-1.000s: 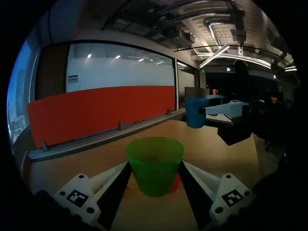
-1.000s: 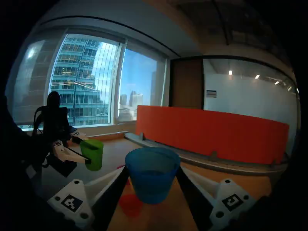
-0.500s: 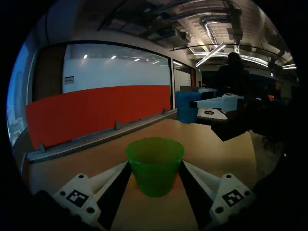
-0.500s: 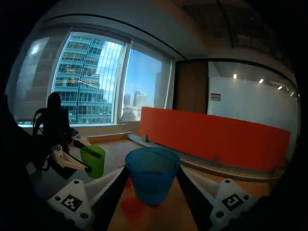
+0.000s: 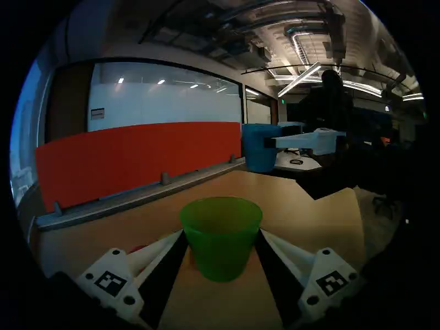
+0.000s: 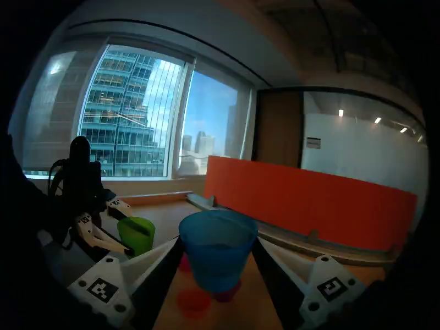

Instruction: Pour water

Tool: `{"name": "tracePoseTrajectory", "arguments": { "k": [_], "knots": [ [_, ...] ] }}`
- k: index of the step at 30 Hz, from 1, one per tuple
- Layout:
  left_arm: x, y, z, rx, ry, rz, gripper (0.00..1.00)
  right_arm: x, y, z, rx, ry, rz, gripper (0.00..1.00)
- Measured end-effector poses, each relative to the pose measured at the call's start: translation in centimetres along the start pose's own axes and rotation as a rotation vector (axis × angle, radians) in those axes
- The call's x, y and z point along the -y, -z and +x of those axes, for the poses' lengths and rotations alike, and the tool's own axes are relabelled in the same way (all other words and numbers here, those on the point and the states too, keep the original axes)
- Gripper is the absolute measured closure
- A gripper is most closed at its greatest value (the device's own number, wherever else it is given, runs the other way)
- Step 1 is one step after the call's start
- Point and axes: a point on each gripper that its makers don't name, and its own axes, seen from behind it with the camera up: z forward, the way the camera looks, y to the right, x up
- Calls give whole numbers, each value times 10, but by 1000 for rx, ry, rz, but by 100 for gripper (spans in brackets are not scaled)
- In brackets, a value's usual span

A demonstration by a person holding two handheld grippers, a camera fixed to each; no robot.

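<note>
At desk (image 5: 308, 203) | left tongs (image 5: 220, 242) clasp green cup (image 5: 221, 220) upright | right tongs (image 6: 217, 247) clasp blue cup (image 6: 218, 258)

Orange partition (image 5: 137, 159) along the surface's (image 5: 308, 206) far edge; tall windows (image 6: 212, 118) onto towers (image 6: 118, 135); strip lights (image 5: 300, 80) under exposed ducts (image 5: 297, 39).

L hand-held gripper (image 5: 221, 236) & R hand-held gripper (image 6: 217, 245) both clamped, level.

No legible text or numbers
</note>
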Motion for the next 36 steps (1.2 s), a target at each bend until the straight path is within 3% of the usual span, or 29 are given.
{"name": "tracePoseTrajectory", "arguments": {
  "k": [12, 36],
  "knots": [
    [-6, 0, 6, -36, 2, -13, 18, 7, -6, 15, -10, 45, 33, 11],
    [-19, -1, 17, -83, 11, -35, 18, 20, -23, 44, -13, 212, 97, 11]
  ]
}}
